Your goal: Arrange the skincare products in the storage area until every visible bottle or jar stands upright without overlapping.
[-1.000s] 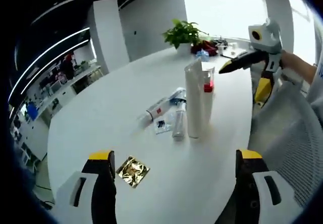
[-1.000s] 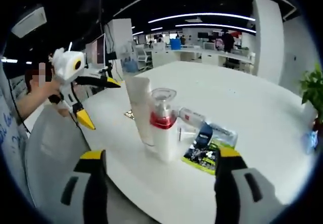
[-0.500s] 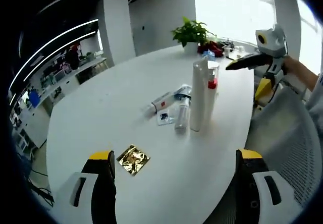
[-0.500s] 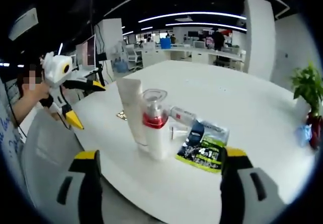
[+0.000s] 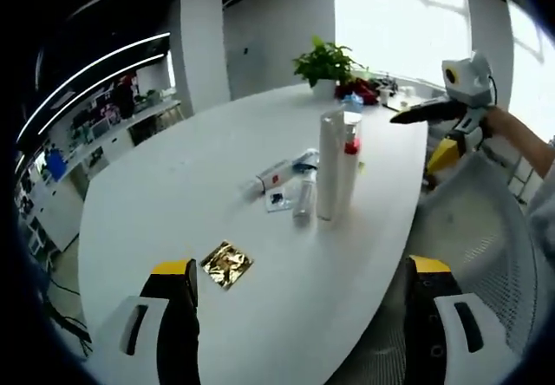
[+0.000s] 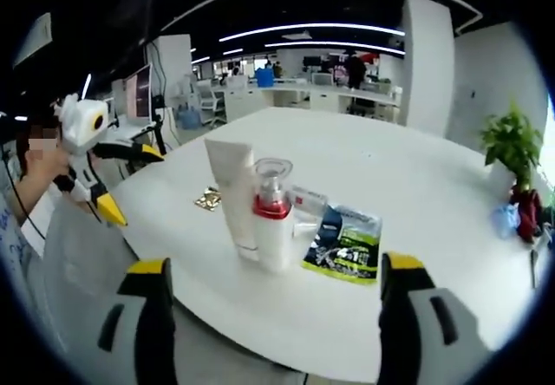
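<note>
Distance has opened up: both views now take in more of the white surface (image 6: 416, 220) than a second ago, so both grippers have drawn back from the products. That suggests a pause with work left.

Near the surface's edge, the white tube (image 6: 232, 196) and the red-collared pump bottle (image 6: 272, 216) stand upright, close together. Just right of them a green sachet (image 6: 344, 244) lies flat, and a small clear bottle (image 5: 303, 206) and boxed tube (image 5: 276, 175) lie on their sides. A gold packet (image 5: 225, 264) sits apart.

The left gripper (image 5: 302, 316) and right gripper (image 6: 270, 316) both have fingers spread wide, holding nothing.
</note>
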The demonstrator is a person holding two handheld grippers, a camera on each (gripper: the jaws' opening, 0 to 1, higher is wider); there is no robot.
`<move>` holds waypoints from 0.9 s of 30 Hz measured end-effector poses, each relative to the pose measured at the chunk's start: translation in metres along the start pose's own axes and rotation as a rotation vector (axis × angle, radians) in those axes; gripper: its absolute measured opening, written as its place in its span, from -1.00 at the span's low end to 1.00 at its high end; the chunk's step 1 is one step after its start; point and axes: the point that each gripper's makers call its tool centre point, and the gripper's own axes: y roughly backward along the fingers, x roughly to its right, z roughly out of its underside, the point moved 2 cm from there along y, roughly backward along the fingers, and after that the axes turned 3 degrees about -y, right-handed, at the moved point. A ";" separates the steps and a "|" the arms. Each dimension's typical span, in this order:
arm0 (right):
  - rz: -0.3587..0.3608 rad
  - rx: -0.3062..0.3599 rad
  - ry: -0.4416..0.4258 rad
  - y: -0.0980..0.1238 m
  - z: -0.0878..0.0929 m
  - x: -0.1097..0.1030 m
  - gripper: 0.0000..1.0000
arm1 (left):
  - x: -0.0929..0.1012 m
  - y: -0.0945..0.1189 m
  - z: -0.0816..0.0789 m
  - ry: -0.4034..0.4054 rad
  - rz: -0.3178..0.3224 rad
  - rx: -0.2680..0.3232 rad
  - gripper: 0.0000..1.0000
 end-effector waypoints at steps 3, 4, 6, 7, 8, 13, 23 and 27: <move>0.020 -0.007 -0.022 0.001 0.004 -0.003 1.00 | 0.003 0.004 0.010 -0.002 0.004 -0.035 0.94; 0.031 -0.014 -0.023 0.002 0.007 -0.004 1.00 | 0.004 0.005 0.011 -0.007 0.002 -0.035 0.94; 0.039 -0.027 -0.019 0.004 0.011 -0.008 1.00 | 0.006 0.007 0.016 -0.015 0.005 -0.036 0.94; 0.044 -0.029 -0.020 0.006 0.012 -0.009 1.00 | 0.006 0.008 0.017 -0.012 0.005 -0.036 0.94; 0.046 -0.033 -0.017 0.008 0.014 -0.012 1.00 | 0.006 0.009 0.019 -0.007 0.006 -0.031 0.94; 0.064 -0.039 -0.015 0.017 0.019 -0.019 1.00 | 0.013 0.011 0.024 -0.014 0.019 -0.030 0.94; 0.029 -0.028 0.004 0.012 0.016 -0.010 1.00 | 0.014 0.011 0.019 0.000 -0.019 -0.021 0.94; -0.001 -0.027 0.003 0.007 0.015 -0.001 1.00 | 0.011 0.005 0.018 0.014 -0.051 -0.032 0.94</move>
